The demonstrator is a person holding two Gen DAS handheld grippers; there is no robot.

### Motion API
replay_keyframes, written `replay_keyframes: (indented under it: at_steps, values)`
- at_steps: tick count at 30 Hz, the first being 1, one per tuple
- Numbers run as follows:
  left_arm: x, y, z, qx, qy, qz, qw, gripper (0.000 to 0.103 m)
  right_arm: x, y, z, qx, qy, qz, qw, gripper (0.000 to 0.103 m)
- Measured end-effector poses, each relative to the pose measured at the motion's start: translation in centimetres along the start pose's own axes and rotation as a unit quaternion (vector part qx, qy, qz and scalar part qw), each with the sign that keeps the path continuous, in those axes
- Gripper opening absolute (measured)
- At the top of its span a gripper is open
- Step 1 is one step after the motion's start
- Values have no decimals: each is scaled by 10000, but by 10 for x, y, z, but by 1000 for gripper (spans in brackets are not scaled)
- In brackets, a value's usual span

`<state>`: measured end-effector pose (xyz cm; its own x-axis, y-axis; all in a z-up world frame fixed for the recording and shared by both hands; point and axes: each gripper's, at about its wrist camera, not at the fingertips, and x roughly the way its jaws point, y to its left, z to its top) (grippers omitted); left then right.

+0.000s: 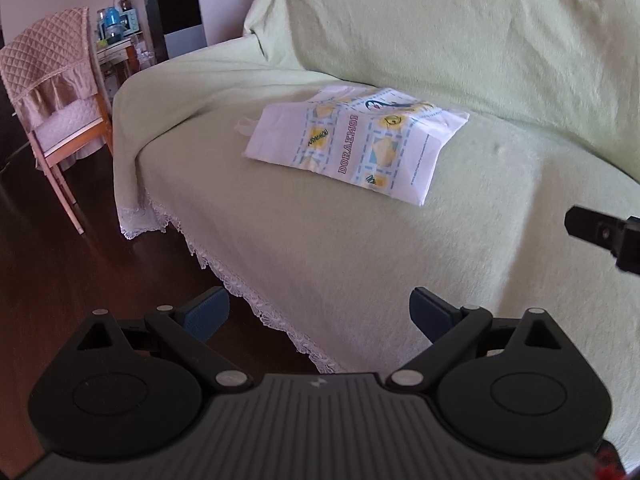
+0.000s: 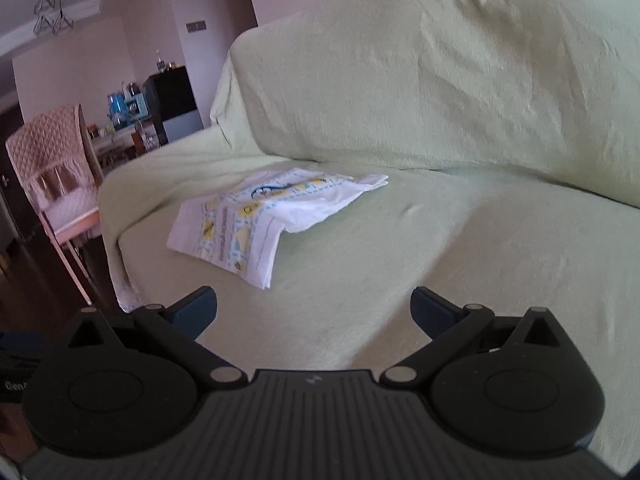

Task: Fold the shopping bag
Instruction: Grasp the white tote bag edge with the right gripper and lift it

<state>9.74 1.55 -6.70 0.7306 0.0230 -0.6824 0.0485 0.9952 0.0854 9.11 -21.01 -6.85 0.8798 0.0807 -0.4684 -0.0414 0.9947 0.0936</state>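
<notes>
A white shopping bag [image 1: 352,140] printed in blue and yellow lies flat and folded over on the pale green sofa seat [image 1: 320,248]. In the right wrist view the same bag [image 2: 256,220] rests left of centre, its near corner pointing toward me. My left gripper [image 1: 320,312] hovers open above the seat's front edge, well short of the bag, with nothing between its blue pads. My right gripper [image 2: 314,312] is open too, above the seat and short of the bag. A black part of the right gripper [image 1: 600,236] shows at the right edge of the left wrist view.
The sofa backrest [image 2: 440,80] rises behind the bag. A lace trim [image 1: 256,300] hangs along the cover's front edge over dark wooden floor [image 1: 60,272]. A wooden chair with a pink quilted cover [image 1: 52,92] stands to the left, with a cluttered table and a black cabinet [image 1: 176,16] beyond.
</notes>
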Motion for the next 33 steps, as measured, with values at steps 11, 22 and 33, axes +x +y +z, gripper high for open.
replay_keyframes:
  at_steps: [11, 22, 33]
  values:
    - [75, 6, 17, -110, 197, -294, 9993, 97, 63, 13, -22, -2249, 123, -439, 9733, 95]
    - [141, -62, 46, 660, -308, -716, 9948, 97, 135, -2, -10, -3678, -465, -485, 9275, 91]
    - [192, -75, 64, 759, -741, -283, 9940, 43, 185, -24, 1, -3884, -624, -387, 9186, 90]
